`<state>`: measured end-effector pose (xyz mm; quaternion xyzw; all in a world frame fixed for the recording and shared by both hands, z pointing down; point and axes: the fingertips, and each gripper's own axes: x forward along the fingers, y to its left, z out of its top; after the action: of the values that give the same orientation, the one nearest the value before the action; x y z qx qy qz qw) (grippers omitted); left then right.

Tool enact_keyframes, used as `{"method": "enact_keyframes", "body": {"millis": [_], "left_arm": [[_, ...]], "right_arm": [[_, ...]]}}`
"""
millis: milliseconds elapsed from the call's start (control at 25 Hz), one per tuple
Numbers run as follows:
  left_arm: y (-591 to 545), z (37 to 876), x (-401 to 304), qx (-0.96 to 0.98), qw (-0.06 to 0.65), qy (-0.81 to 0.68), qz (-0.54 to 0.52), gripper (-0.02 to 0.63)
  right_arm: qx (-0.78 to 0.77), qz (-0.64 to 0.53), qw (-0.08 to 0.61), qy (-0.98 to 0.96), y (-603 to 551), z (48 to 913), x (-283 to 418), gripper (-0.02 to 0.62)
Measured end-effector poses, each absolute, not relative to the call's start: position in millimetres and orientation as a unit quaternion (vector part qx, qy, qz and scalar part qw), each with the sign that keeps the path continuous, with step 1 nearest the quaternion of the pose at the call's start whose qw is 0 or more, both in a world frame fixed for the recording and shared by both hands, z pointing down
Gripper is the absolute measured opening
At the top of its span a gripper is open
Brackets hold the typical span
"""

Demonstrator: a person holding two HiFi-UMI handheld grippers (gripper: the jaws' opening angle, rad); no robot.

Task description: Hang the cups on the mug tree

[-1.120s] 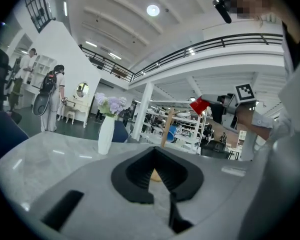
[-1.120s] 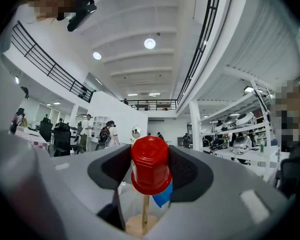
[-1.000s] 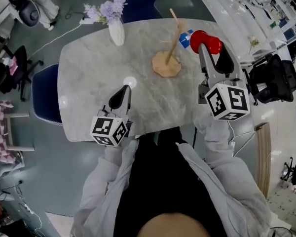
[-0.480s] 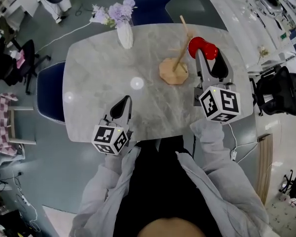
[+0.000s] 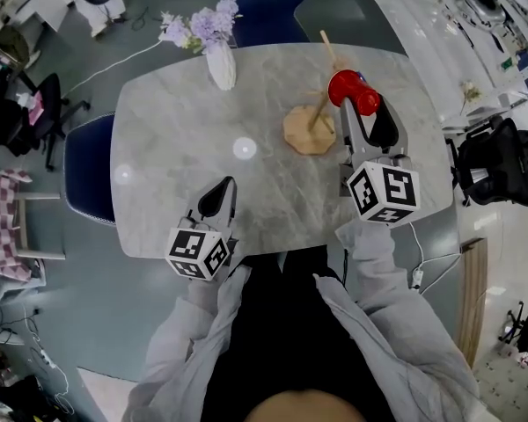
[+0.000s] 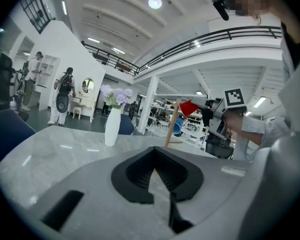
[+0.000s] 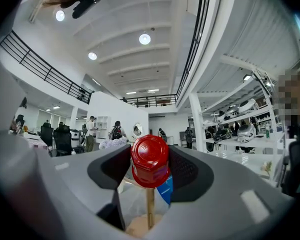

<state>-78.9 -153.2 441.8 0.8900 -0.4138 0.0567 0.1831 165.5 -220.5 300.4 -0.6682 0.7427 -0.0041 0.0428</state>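
A wooden mug tree stands on the marble table, with its post leaning up toward the far edge. My right gripper is shut on a red cup, which hangs in the air just right of the post. In the right gripper view the red cup sits between the jaws, bottom toward the camera, with the post below it and a blue cup partly hidden behind. My left gripper rests low near the table's front edge, shut and holding nothing.
A white vase of purple flowers stands at the table's far side, left of the mug tree. Blue chairs sit at the left and far sides. A black office chair stands to the right of the table.
My right gripper has carried the red cup left and nearer to the mug tree's post. The left gripper has stayed near the front edge.
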Motion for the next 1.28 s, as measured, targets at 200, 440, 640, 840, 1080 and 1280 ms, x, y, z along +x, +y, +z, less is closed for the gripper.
{"method": "enact_keyframes", "body": {"millis": [200,440,640,840,1080,1280], "left_arm": [[-153,442,-78,0.891,0.185,-0.412,0.059,0.0],[-156,443,-78,0.892,0.185,-0.408,0.059,0.0],[-154,439,-75,0.898,0.18,-0.398,0.058,0.0],[-152,429,-74,0.907,0.168,-0.383,0.053,0.0],[-149,415,-66,0.922,0.153,-0.353,0.047,0.0],[-145,401,-55,0.934,0.138,-0.326,0.041,0.0]], "right_arm": [[-0.666,-0.005,0.043,0.745,-220,301,166,0.247],[-0.66,-0.014,0.039,0.75,-220,305,164,0.262],[-0.653,-0.022,0.04,0.756,-213,306,160,0.335],[-0.654,-0.032,0.04,0.755,-195,307,156,0.351],[-0.658,-0.048,0.035,0.751,-167,310,152,0.351],[-0.664,-0.073,0.034,0.743,-135,316,151,0.351]]}}
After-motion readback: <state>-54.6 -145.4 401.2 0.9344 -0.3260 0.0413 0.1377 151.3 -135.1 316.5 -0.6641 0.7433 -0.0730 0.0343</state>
